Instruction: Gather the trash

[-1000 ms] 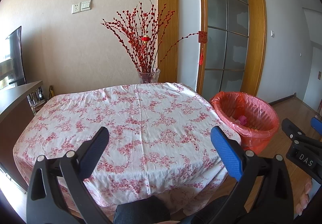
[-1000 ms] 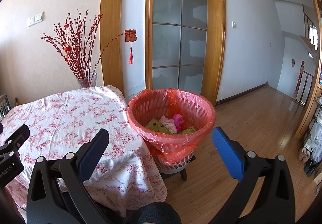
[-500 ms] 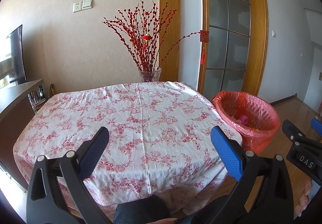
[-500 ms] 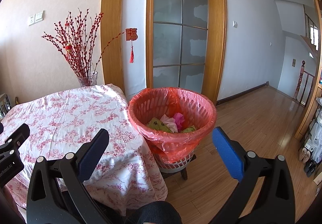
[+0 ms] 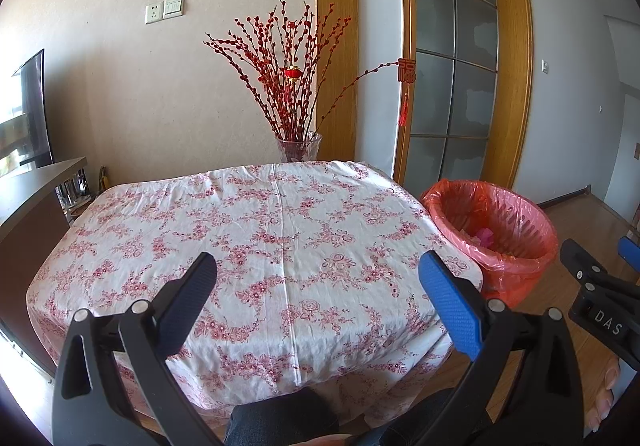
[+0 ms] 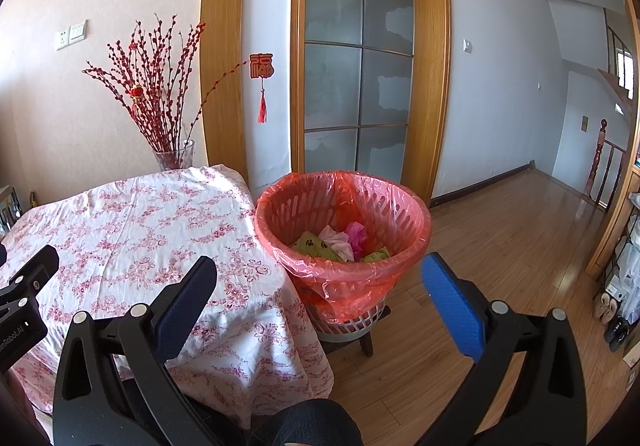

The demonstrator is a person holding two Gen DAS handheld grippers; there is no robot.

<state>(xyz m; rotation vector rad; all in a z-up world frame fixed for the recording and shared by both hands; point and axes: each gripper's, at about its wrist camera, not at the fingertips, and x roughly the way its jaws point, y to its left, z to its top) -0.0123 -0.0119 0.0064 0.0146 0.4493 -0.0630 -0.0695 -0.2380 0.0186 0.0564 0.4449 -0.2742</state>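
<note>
Since a second ago both cameras have tipped up a little: the table (image 5: 280, 230) and the trash bin (image 6: 344, 242) sit lower in my views than they did, and nothing on or around them has shifted.

Biggest in my left view is the table under its white cloth with pink flowers. At its far edge stands a glass vase (image 5: 299, 145) of red berry branches (image 5: 292, 73), against the wall. Behind it to the right is a wood-framed door with frosted glass panes (image 6: 358, 85), and a red tasselled charm (image 6: 261, 81) hangs between the vase and the door.

Just beside the table's right corner is the trash bin, a white slatted basket lined with a red plastic bag. Through the right camera I can see the trash (image 6: 340, 242) lying in its bottom: green, pale pink and bright pink crumpled pieces.

My left gripper (image 5: 316, 286) hangs over the near edge of the table, fingers spread wide with nothing between them. My right gripper (image 6: 318, 286) points at the bin, equally wide and holding nothing; its tip also shows at the right edge of the left view.
</note>
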